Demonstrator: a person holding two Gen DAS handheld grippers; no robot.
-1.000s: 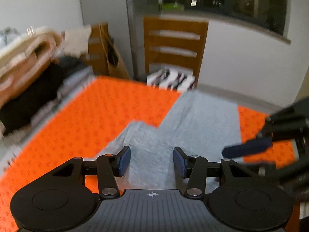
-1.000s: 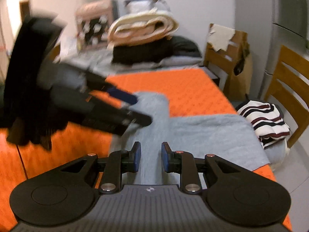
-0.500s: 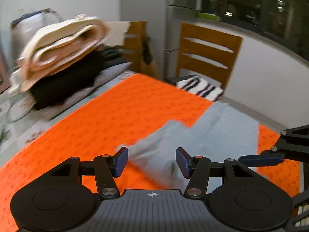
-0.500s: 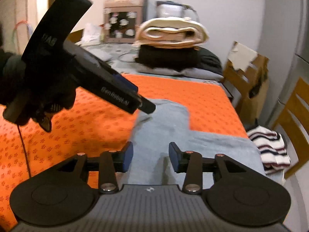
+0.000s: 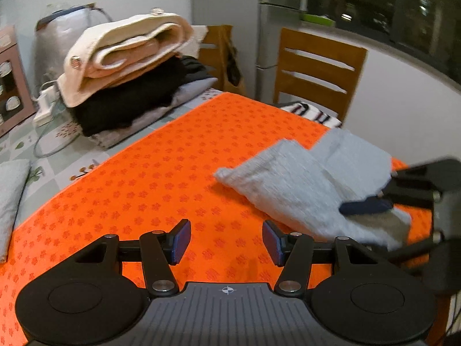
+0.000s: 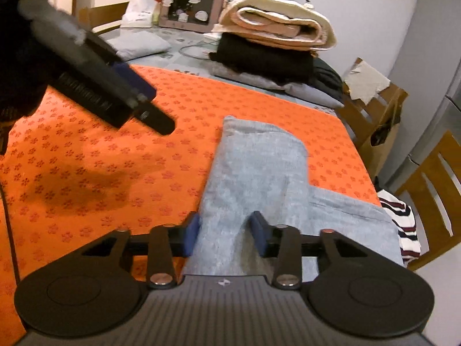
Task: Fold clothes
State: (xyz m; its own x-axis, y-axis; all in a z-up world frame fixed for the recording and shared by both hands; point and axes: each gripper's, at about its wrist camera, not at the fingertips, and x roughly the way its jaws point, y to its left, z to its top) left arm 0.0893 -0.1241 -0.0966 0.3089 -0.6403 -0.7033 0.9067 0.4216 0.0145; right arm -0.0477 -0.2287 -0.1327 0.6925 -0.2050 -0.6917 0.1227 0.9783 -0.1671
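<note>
A grey garment [image 6: 259, 167] lies partly folded in an L shape on the orange patterned cloth [image 6: 86, 158], towards the table's right side. My right gripper [image 6: 225, 233] is open at the garment's near edge, and a ridge of grey fabric rises between its blue pads without being pinched. My left gripper [image 5: 226, 240] is open over bare orange cloth [image 5: 161, 178], with nothing between its fingers. The garment [image 5: 299, 184] lies to its right. The left gripper [image 6: 147, 103] hangs above the cloth at the upper left of the right wrist view. The right gripper [image 5: 374, 199] touches the garment's far end.
A cream blanket on dark folded clothes [image 6: 273, 26] is stacked at the table's far end. A wooden chair [image 5: 317, 66] holds a striped garment [image 6: 400, 225]. A second chair [image 6: 371, 109] stands at the far corner. A pale folded item [image 5: 8, 196] lies at the left.
My left gripper has swung left off the garment to bare orange cloth. My right gripper's fingers have spread wider, and the garment's upper part now lies folded over.
</note>
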